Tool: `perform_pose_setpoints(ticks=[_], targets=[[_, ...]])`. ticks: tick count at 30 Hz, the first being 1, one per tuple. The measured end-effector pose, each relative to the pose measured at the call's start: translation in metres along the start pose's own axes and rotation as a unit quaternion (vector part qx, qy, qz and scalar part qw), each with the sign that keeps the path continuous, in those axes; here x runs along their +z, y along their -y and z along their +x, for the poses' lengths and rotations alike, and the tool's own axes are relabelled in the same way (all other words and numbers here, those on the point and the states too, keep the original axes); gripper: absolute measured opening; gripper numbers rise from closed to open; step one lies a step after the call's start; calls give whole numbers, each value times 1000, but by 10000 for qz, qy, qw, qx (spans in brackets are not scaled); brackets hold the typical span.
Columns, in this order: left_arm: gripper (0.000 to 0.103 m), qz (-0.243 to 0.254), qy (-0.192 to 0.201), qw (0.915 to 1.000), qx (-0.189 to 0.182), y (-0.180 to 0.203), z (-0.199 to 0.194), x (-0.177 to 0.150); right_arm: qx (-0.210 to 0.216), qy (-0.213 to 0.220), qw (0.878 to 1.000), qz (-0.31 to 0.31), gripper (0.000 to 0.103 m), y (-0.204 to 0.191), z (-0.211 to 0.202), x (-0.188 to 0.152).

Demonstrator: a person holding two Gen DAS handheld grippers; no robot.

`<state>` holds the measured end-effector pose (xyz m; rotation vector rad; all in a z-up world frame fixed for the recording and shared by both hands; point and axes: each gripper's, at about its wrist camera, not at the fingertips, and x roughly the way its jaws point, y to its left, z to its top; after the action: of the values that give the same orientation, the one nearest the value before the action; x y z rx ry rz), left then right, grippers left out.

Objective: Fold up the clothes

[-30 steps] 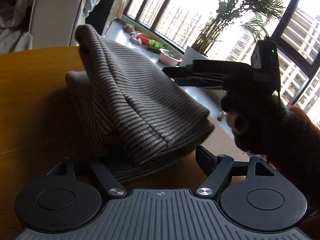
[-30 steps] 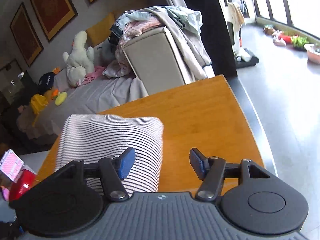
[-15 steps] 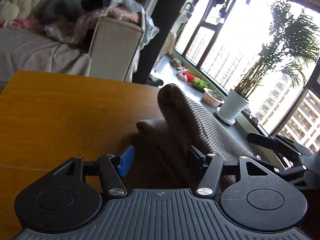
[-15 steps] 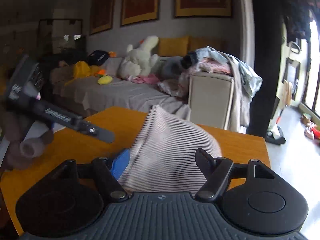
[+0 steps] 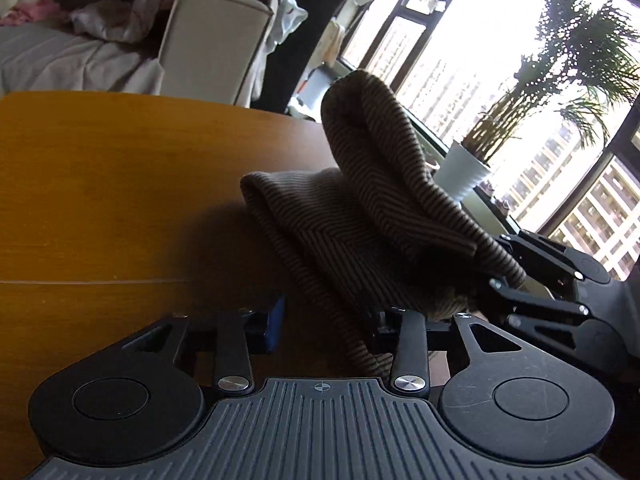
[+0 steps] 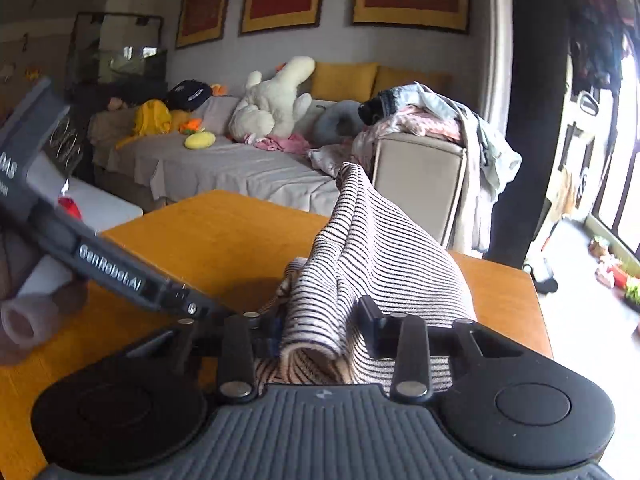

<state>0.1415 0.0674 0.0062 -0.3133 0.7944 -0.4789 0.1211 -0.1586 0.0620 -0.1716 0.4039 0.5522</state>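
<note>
Striped garment (image 5: 360, 216) on wooden table (image 5: 120, 200), left jaws clamping it, right jaws closing around it

"GenRobot.AI" (white) on left gripper (image 6: 240, 314)

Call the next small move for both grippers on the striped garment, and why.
Probably lift both ends together and carry them over to lay the next fold. The left gripper has just shut on the bunched black-and-white striped knit garment. The right gripper is closing with a fold of it between its fingers. The garment sits humped on the orange wooden table, not flat.
</note>
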Motion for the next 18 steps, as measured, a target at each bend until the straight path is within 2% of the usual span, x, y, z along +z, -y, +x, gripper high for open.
perform_pose_setpoints(ticks=[4,7,11,13,15,18], targets=[[34,-48,-177,9995,-273,5,13,-3,-56,293,9988,399,24,29,-20,23],[33,-170,-308,9984,-445,6,24,-5,173,374,9984,385,24,31,-25,35],[33,-233,-357,9967,-696,5,32,-8,400,-234,9989,-61,24,5,0,11],[33,-153,-328,9980,-522,1,26,-7,435,-455,9972,-416,25,-13,11,-7],[33,-87,-266,9993,-259,-5,17,-3,209,-378,9930,-1096,26,-35,13,-20],[34,-103,120,9997,159,-16,-7,10,-55,-311,9825,-1837,29,-61,13,-33]])
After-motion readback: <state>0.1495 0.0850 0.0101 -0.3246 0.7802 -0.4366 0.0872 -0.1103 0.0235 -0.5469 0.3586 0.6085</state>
